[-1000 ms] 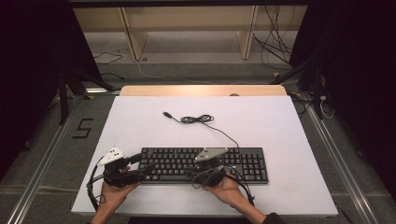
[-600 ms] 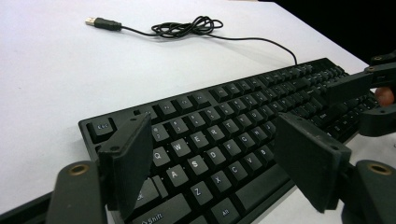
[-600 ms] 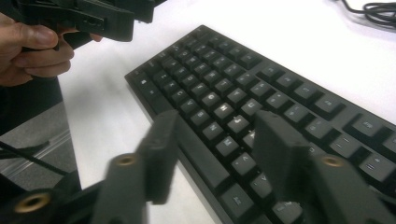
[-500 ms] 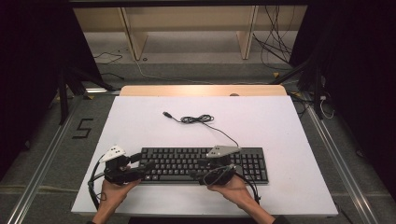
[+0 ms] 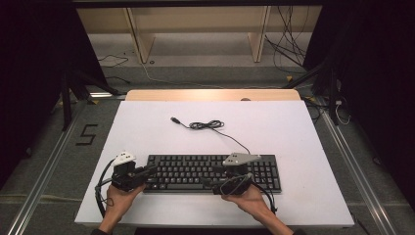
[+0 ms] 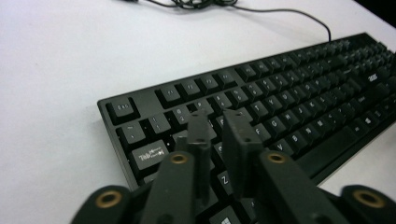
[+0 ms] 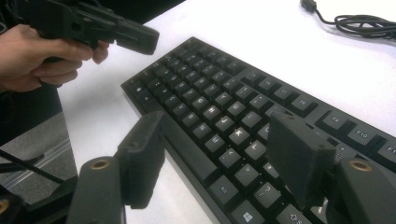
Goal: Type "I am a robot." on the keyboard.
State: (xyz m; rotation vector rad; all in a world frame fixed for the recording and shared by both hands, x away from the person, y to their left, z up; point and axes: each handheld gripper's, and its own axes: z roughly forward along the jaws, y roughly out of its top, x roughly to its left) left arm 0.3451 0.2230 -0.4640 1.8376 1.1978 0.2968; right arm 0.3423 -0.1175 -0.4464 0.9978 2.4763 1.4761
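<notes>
Black full-size keyboard (image 5: 213, 172) is laid low in the high view on the white table (image 5: 293, 132), cable trailing upward. Left gripper (image 6: 218, 122) is held nearly closed above its left keys, seemingly for pressing; right gripper (image 7: 219, 140) is spread wide across the front edge.

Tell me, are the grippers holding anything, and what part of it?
Nothing is held. The left gripper has its jaws nearly together over the keyboard with nothing between them, and the right gripper is open above the keys.
</notes>
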